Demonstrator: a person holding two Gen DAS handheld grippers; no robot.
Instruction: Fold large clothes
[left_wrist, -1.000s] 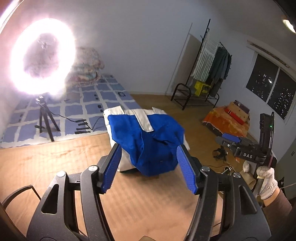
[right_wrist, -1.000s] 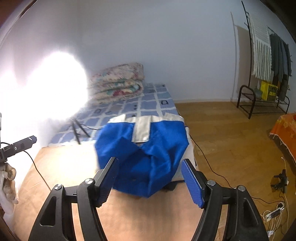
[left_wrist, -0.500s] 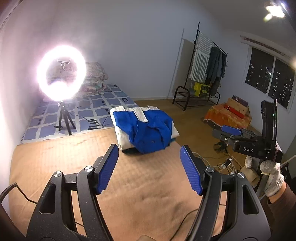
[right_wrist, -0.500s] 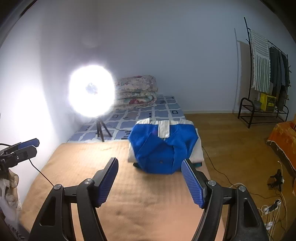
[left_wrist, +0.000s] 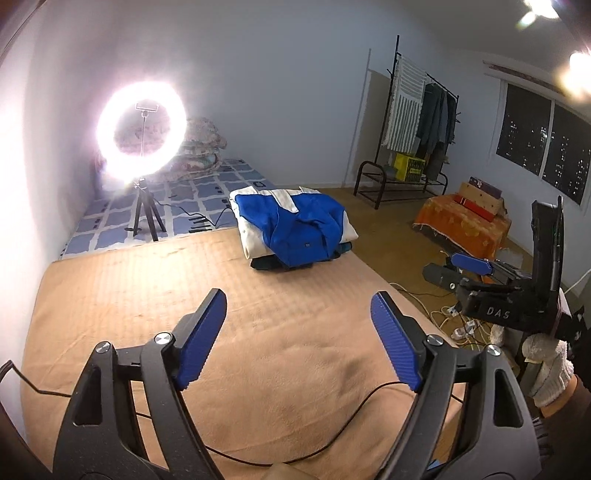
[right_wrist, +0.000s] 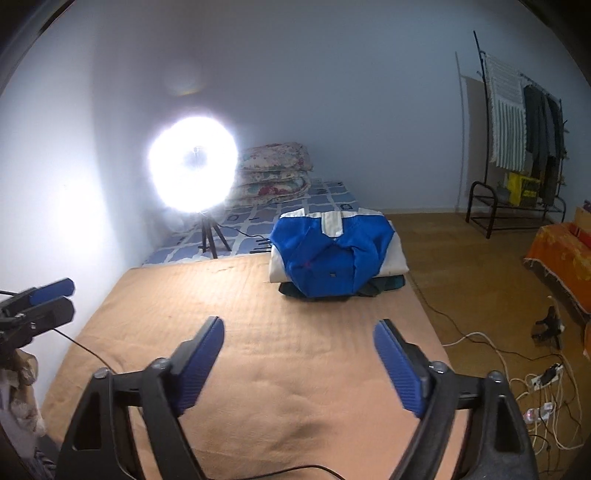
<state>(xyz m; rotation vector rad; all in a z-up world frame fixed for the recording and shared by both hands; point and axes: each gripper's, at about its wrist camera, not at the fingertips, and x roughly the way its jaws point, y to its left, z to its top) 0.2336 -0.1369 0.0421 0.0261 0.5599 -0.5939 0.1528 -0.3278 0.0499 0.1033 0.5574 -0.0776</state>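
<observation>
Both hand-held grippers tilt down over the tan blanket-covered bed (left_wrist: 147, 295). The left hand-held gripper (left_wrist: 299, 339) and right hand-held gripper (right_wrist: 299, 362) have just been opening and stand wide, nothing between them. The folded blue-and-white jacket (left_wrist: 295, 229) lies well ahead of both, atop a dark folded pile.

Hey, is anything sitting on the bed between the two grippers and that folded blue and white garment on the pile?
Nothing visible does. Bare tan blanket runs from the open left gripper and open right gripper to the blue and white garment. A thin black cable lies nearer than the fingertips, not ahead.
</observation>
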